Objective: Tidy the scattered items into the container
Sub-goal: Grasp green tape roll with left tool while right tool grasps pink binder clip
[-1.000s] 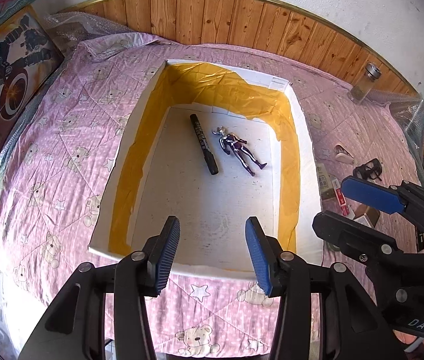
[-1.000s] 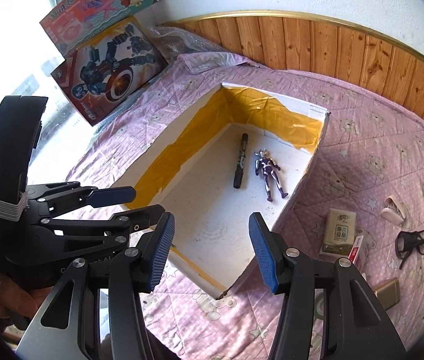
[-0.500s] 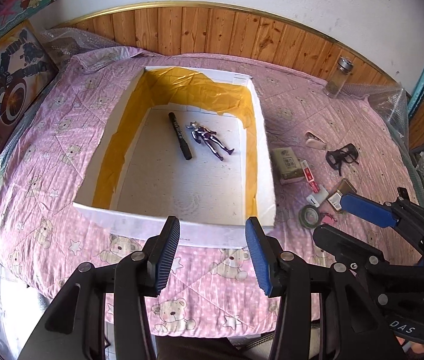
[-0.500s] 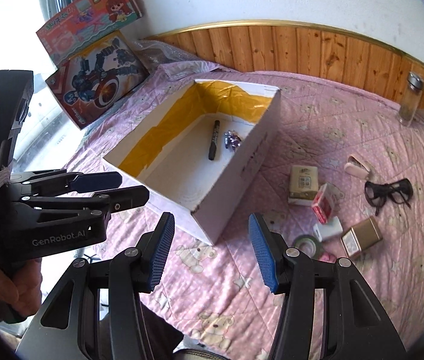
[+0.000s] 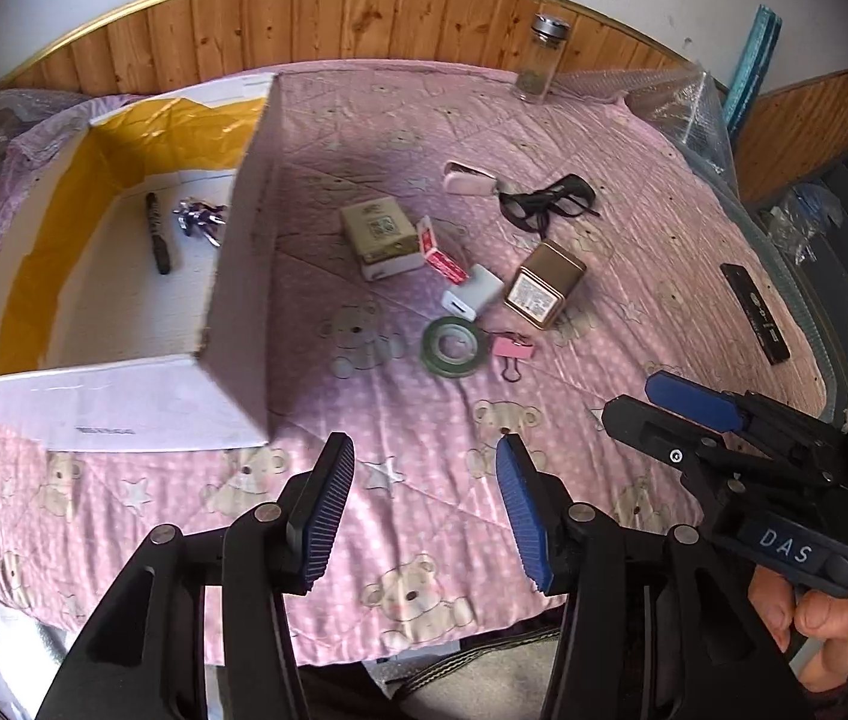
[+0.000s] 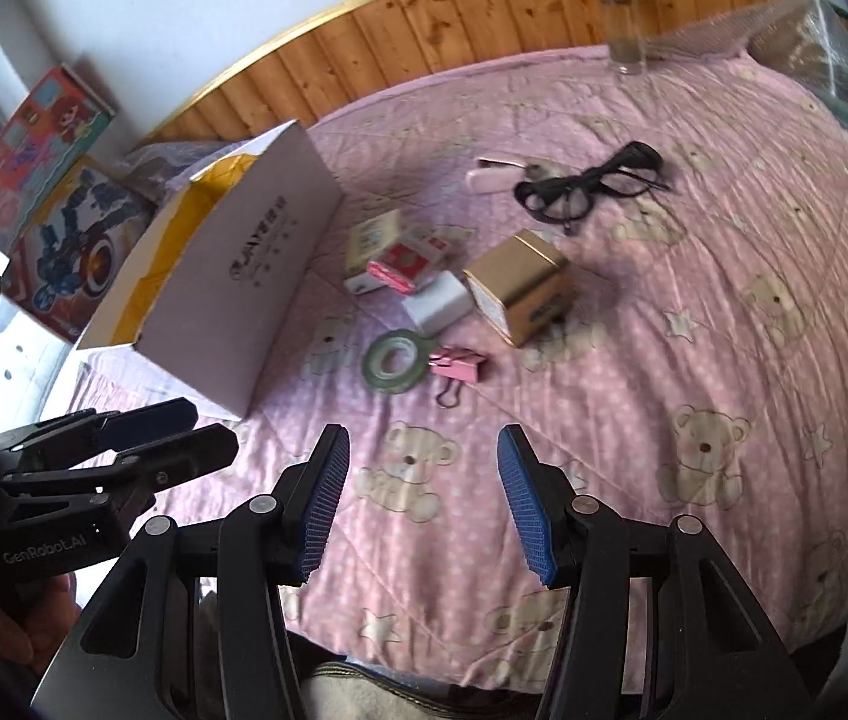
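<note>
container (image 5: 232, 276): white box with yellow lining, on the left of the pink quilt (image 5: 634, 138); marker (image 5: 157, 234) and toy figure (image 5: 199, 219) lie inside. tape roll (image 5: 453, 345), pink binder clip (image 5: 513, 349), gold tin (image 5: 545, 282) and glasses (image 6: 592, 183) lie scattered to its right. left gripper (image 5: 424, 504) and right gripper (image 6: 421, 504): fingers spread apart, empty, above the quilt's near edge.

Home bedroom or kid's room: pink teddy-bear quilt (image 5: 424, 420) spread over the surface, wood-panel wainscot (image 5: 328, 18) under a white wall, toy boxes (image 6: 46, 192) leaning at the left edge, household clutter mid-quilt.
</note>
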{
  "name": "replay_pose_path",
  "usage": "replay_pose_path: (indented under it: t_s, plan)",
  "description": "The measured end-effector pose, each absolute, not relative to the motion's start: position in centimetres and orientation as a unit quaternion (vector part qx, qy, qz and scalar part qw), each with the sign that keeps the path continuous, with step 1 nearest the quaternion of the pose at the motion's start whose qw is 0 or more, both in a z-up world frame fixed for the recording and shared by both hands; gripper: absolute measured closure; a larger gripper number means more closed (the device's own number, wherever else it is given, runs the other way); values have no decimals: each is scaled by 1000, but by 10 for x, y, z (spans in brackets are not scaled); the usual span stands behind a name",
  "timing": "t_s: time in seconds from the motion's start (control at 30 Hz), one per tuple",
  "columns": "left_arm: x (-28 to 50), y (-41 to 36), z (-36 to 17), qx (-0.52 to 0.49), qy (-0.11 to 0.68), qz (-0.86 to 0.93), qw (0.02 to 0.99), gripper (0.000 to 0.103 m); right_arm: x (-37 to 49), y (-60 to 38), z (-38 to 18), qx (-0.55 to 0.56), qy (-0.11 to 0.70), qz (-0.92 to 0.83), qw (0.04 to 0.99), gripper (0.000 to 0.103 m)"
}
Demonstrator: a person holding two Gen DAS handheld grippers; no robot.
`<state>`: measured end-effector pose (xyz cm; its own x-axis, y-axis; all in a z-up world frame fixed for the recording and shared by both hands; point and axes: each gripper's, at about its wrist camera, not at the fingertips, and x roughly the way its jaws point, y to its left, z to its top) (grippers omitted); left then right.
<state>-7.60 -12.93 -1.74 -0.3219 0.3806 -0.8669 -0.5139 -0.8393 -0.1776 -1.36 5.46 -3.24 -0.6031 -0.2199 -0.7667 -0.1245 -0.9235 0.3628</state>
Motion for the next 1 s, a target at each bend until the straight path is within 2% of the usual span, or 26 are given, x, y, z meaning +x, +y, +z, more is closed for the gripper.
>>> replay_pose_path:
  t_s: [0.3,0.4,0.53,0.6,0.63,0.9,0.97,1.0]
  plan:
    - [-115,-66,-72,-527,100,794,287,52,-41,57,-66,464,-172,-867,54,48]
    - [-132,-62,-90,-537,97,789,281,52,-55,54,-78,466,-148,-870,59,51]
    - [-153,-59,-110,-545,82,783,290,50,-68,62,-92,469,-156,-867,67,51]
    - [-158,-59,-115,-534,83,788,295,48,-72,62,-97,468,-160,-865,78,51]
    - [-159,-60,-116,-528,84,792,293,54,-74,61,-97,466,-159,-866,83,51]
    - [-158,-92,-109,-506,62,821,258,54,-97,41,-104,444,-129,-882,92,50]
    - [-157,-101,-108,-509,54,822,249,54,-106,40,-109,447,-120,-884,75,53]
    - [-156,-105,-108,-511,49,821,250,54,-109,40,-109,445,-116,-886,67,63]
